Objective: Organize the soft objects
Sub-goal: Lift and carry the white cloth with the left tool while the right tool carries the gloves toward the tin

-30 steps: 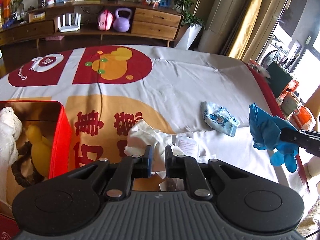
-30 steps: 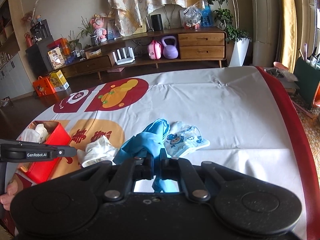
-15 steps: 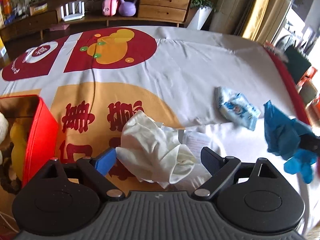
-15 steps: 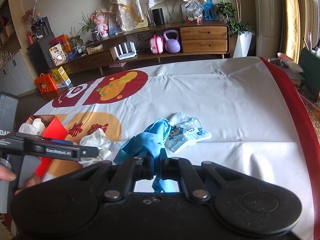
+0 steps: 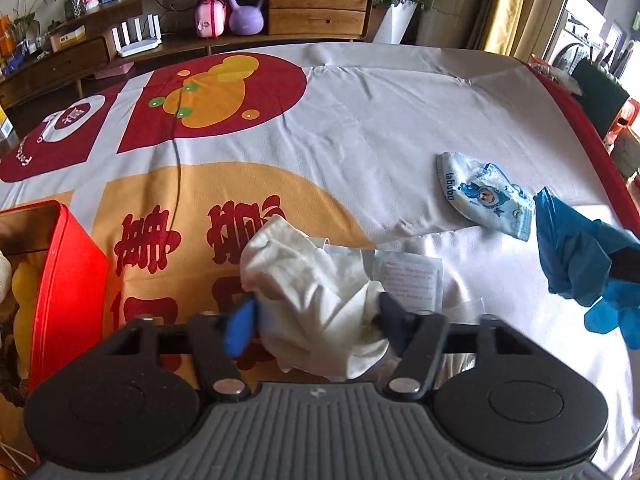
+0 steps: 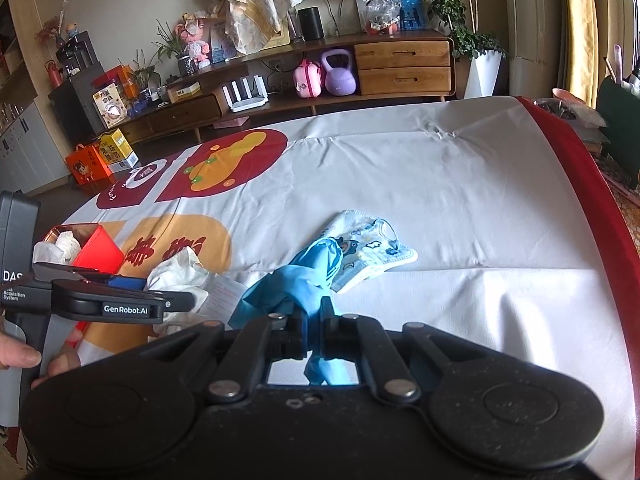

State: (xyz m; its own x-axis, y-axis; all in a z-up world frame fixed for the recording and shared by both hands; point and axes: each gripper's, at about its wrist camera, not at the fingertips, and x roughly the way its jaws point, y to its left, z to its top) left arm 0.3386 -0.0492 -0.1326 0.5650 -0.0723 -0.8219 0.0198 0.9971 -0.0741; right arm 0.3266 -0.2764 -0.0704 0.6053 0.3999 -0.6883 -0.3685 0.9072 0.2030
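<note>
My left gripper is closing around the crumpled white cloth on the counter; I should bite deep, while my right gripper pinches the blue glove

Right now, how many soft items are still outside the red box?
3. White cloth between the closing left gripper jaws; blue glove pinched in the right gripper; cartoon face mask lying on the tablecloth beyond it. Others may be hidden behind the grippers.
</note>
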